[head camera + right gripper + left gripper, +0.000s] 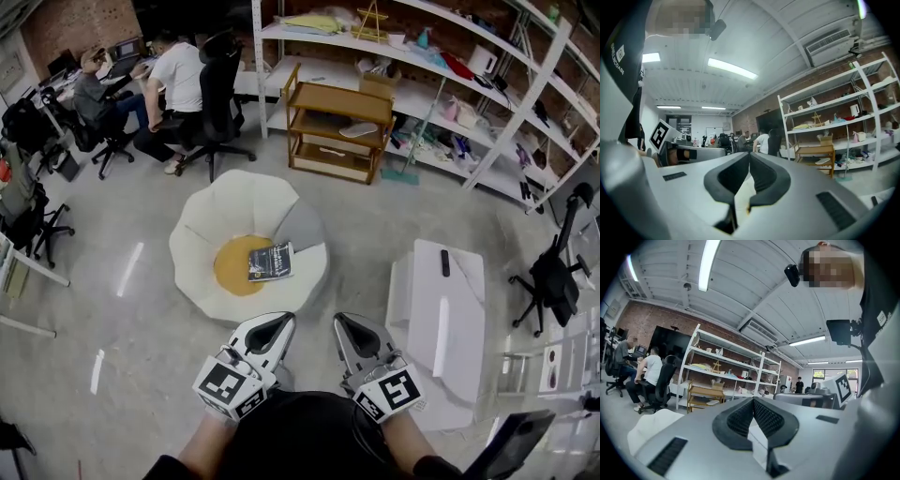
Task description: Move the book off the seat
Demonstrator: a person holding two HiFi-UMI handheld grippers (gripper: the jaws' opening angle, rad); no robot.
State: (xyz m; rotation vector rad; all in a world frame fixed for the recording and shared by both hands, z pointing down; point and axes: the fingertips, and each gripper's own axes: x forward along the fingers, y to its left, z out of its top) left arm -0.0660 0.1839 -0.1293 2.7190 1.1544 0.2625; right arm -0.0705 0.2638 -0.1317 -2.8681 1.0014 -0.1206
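A dark book (270, 262) lies on the right edge of the orange seat cushion (238, 265) of a round white petal-shaped chair (246, 244) in the head view. My left gripper (273, 324) and right gripper (349, 328) are held side by side just in front of the chair, both shut and holding nothing, pointing level toward it. In the left gripper view the left gripper (753, 402) shows closed jaws and the chair's white edge (647, 430) at lower left. The right gripper (749, 157) shows closed jaws too. The book is hidden in both gripper views.
A white table (441, 314) with a dark remote (445, 262) stands to the right. A wooden shelf cart (337, 120) and long white shelving (441, 84) lie beyond the chair. Two seated people (173, 80) work at desks far left. Office chairs (553, 277) stand at both sides.
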